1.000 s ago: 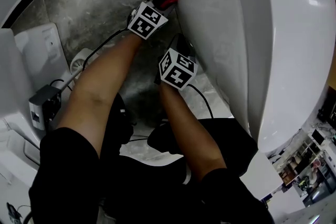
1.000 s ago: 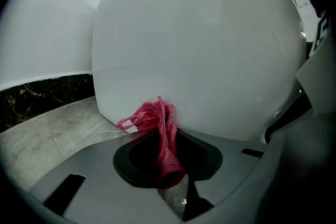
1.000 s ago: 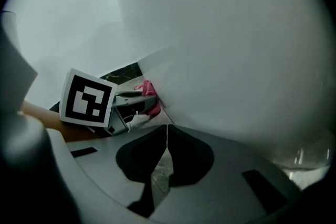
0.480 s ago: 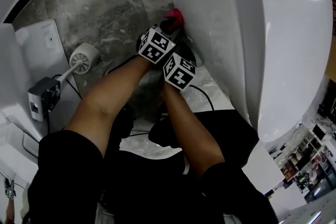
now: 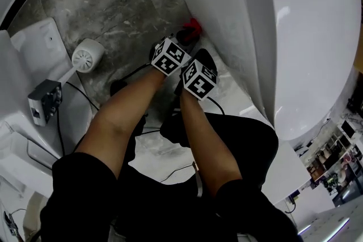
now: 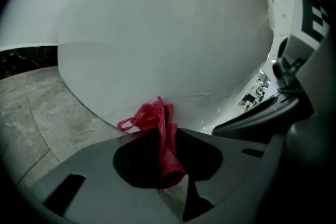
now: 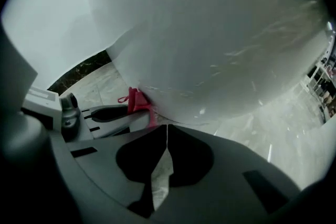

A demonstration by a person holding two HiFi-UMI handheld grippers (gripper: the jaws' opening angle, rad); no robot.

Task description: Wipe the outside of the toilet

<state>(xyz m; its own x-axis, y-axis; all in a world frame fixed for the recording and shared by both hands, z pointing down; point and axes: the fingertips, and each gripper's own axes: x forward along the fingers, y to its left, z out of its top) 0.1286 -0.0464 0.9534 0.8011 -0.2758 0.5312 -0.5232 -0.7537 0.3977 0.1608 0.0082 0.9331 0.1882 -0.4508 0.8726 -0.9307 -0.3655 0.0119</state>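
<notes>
A white toilet (image 5: 295, 37) fills the right of the head view, its curved base (image 6: 163, 34) close in front of both gripper views. My left gripper (image 5: 184, 37) is shut on a red cloth (image 6: 160, 136) whose bunched end touches the toilet base low near the floor. The red cloth (image 5: 194, 25) shows past the left marker cube (image 5: 169, 56). My right gripper (image 7: 164, 131) is shut with nothing in it, right beside the left one, just short of the base. The red cloth (image 7: 135, 100) is visible left of it.
A white toilet brush (image 5: 88, 56) lies on the grey marble floor (image 5: 113, 3) at left. A grey box with cables (image 5: 44, 100) sits near a white fixture (image 5: 25, 54). The person's arms and dark-clothed legs fill the lower middle.
Both grippers have moved down along the toilet base toward its lower edge, and now sit closer together. The red cloth slid along with the left gripper.
</notes>
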